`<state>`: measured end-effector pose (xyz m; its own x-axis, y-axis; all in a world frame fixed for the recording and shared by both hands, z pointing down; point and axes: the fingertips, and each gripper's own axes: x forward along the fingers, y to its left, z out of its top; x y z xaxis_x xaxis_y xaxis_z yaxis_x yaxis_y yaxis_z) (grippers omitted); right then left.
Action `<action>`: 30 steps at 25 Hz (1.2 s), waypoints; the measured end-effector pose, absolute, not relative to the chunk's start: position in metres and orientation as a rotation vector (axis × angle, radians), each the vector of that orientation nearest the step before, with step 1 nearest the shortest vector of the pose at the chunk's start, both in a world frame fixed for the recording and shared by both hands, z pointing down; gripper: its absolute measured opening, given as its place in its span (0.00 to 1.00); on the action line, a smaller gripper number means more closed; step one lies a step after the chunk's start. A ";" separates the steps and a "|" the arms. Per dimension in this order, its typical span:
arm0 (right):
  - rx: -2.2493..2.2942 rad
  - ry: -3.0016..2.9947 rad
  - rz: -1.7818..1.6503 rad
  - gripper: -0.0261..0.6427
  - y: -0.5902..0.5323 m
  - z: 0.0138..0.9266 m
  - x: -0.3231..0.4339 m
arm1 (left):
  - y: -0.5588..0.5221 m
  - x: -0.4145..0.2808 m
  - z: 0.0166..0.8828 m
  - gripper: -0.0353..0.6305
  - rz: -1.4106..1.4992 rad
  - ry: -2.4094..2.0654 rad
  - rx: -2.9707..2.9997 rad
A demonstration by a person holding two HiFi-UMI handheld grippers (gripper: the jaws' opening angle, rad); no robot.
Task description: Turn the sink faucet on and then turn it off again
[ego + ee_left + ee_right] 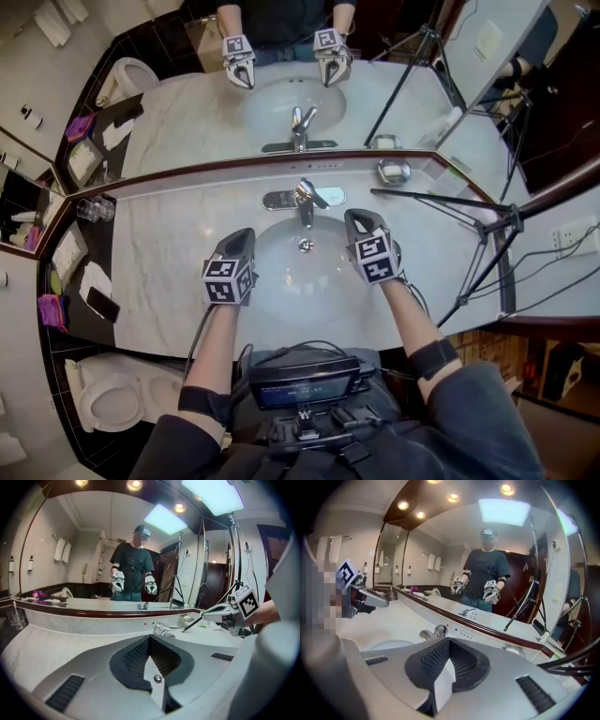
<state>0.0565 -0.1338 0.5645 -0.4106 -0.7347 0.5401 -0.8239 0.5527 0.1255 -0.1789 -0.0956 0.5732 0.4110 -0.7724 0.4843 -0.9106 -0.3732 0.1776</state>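
The chrome faucet (pixel 305 199) stands behind the white basin (pixel 281 281), its lever pointing to the right; I see no water running. My left gripper (pixel 242 236) hovers over the basin's left side, shut and empty. My right gripper (pixel 356 221) hangs over the basin's right side, a short way right of the faucet, also shut with nothing in it. In the left gripper view the jaws (pixel 149 640) are pressed together, and the faucet (pixel 164 630) lies just beyond them. In the right gripper view the jaws (pixel 449 641) are closed, with the faucet (pixel 433 632) ahead and slightly left.
A marble counter (pixel 178 253) surrounds the basin, with a mirror behind it. A glass tumbler (pixel 94 210) sits at the far left and a chrome dish (pixel 394 171) at the back right. A tripod (pixel 487 225) reaches over the counter's right end. A toilet (pixel 112 403) stands lower left.
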 end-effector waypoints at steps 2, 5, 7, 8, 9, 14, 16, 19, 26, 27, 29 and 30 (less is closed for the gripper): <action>1.299 -2.271 0.316 0.07 -0.131 0.564 0.062 | -0.095 -0.179 0.572 0.06 0.445 -1.440 2.258; 1.353 -2.301 0.436 0.06 -0.129 0.570 0.070 | -0.095 -0.179 0.571 0.06 0.433 -1.445 2.260; 1.371 -2.318 0.503 0.06 -0.126 0.573 0.072 | -0.094 -0.180 0.570 0.06 0.425 -1.451 2.263; 1.375 -2.323 0.525 0.06 -0.124 0.574 0.073 | -0.094 -0.180 0.570 0.06 0.423 -1.454 2.267; 1.376 -2.325 0.537 0.06 -0.122 0.575 0.073 | -0.093 -0.181 0.569 0.06 0.422 -1.458 2.272; 1.369 -2.324 0.560 0.07 -0.117 0.581 0.074 | -0.094 -0.181 0.564 0.06 0.405 -1.477 2.283; 1.368 -2.326 0.563 0.06 -0.116 0.582 0.074 | -0.095 -0.180 0.563 0.06 0.394 -1.480 2.286; 1.365 -2.324 0.567 0.07 -0.115 0.583 0.074 | -0.097 -0.177 0.563 0.06 0.419 -1.490 2.308; 1.376 -2.308 0.584 0.07 -0.114 0.588 0.080 | -0.110 -0.147 0.567 0.19 0.562 -1.414 2.454; 1.378 -2.306 0.586 0.07 -0.113 0.588 0.081 | -0.112 -0.140 0.565 0.22 0.602 -1.387 2.487; 1.384 -2.302 0.588 0.07 -0.114 0.589 0.083 | -0.117 -0.122 0.562 0.29 0.702 -1.325 2.563; 1.388 -2.301 0.590 0.07 -0.114 0.589 0.083 | -0.120 -0.115 0.563 0.33 0.757 -1.300 2.600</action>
<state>0.0832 -0.1138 0.5891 -0.4350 -0.7303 0.5266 -0.8937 0.4217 -0.1534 -0.1148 -0.1197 0.5628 0.5009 -0.7111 0.4934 -0.7801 -0.6178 -0.0985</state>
